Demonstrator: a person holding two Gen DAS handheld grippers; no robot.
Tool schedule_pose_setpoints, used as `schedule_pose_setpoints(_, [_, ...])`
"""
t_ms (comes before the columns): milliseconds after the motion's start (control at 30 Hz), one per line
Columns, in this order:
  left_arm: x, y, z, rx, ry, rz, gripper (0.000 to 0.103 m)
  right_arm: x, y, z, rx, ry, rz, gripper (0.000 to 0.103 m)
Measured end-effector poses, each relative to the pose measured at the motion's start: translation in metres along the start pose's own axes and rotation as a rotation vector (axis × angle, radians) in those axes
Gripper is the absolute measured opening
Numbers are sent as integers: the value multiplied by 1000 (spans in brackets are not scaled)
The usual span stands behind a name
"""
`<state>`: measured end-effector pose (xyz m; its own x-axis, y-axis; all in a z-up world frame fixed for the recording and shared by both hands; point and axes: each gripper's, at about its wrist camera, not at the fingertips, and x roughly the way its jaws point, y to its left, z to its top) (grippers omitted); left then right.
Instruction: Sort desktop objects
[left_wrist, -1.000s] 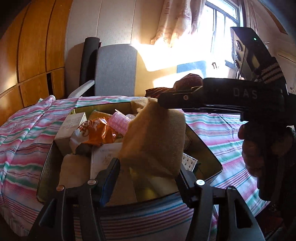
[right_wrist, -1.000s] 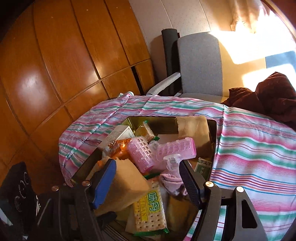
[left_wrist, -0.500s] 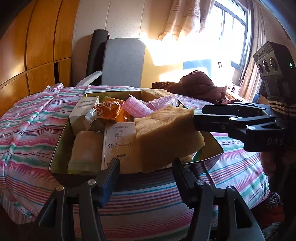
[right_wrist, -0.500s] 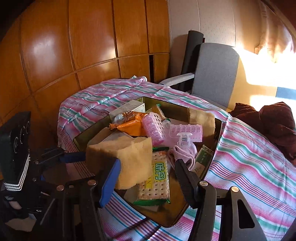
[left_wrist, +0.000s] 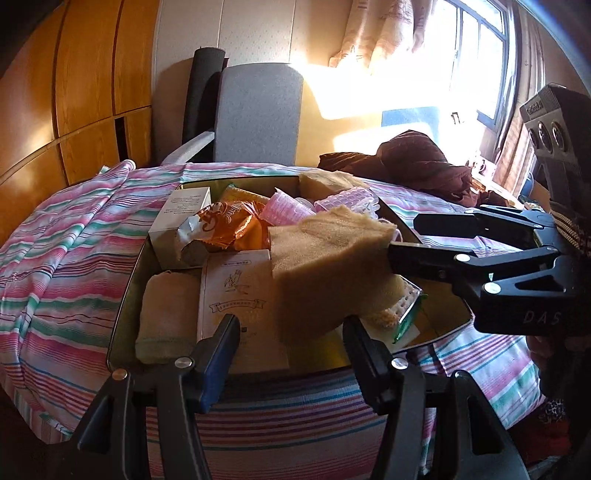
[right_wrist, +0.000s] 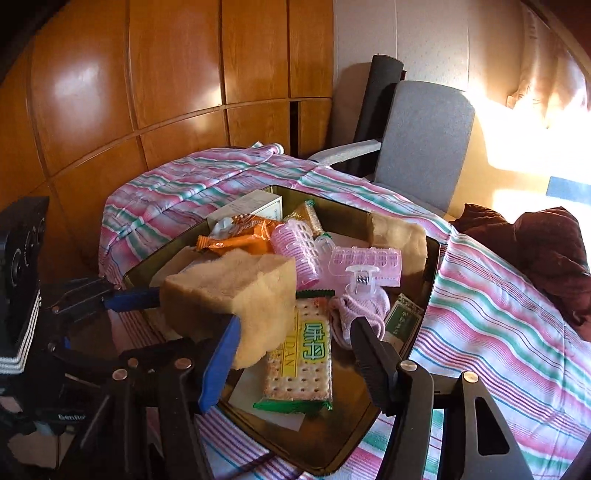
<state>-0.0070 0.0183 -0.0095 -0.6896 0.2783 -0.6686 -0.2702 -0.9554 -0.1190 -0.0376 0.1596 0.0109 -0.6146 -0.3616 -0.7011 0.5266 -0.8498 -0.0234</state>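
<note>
– Lying where, exactly, is the tan sponge (left_wrist: 332, 266)?
– It is leaning on top of the heap at the near end of the metal tray (left_wrist: 122, 295), tilting over a printed paper packet (left_wrist: 236, 295) and a pack of crackers (right_wrist: 299, 362).
– Is anything gripping it?
– Nothing is clamping it. The left gripper (left_wrist: 289, 323) is holding its fingers wide apart just in front of the tray, and the sponge is showing in the gap between them. The right gripper (right_wrist: 294, 325) is reaching in from the other side, fingers also spread. In its own view its blue pad is overlapping the sponge's lower edge, and I cannot tell whether the two are touching.
– What else is crowding the tray?
– Two pink hair rollers (right_wrist: 295, 251) are lying across the middle, and a clear claw clip (right_wrist: 362, 275) is sitting just in front of them. An orange snack packet (left_wrist: 229, 225) is leaning against a white box (left_wrist: 181, 214) at the far left. A second sponge (right_wrist: 399, 232) is standing in the far corner, and a pale folded towel (left_wrist: 166, 314) is lying along the left wall.
– And around the tray?
– A striped cloth (left_wrist: 66, 258) is covering the surface under it. A grey chair (left_wrist: 258, 114) is standing behind, and a dark red garment (left_wrist: 413, 162) is lying bunched to the right, well apart from the tray.
</note>
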Motion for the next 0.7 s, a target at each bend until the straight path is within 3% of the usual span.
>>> schedule_pose_setpoints(100, [-8, 5, -7, -5, 4, -6, 59, -2, 1, -9, -8, 22, 7, 63])
schedule_pose_setpoints(433, [-16, -1, -6, -17, -27, -18, 59, -19, 0, -12, 10, -28, -21, 64])
schedule_pose_setpoints(700, [-5, -7, 1, -14, -29, 4, 59, 19, 24, 3, -85, 38, -44, 63])
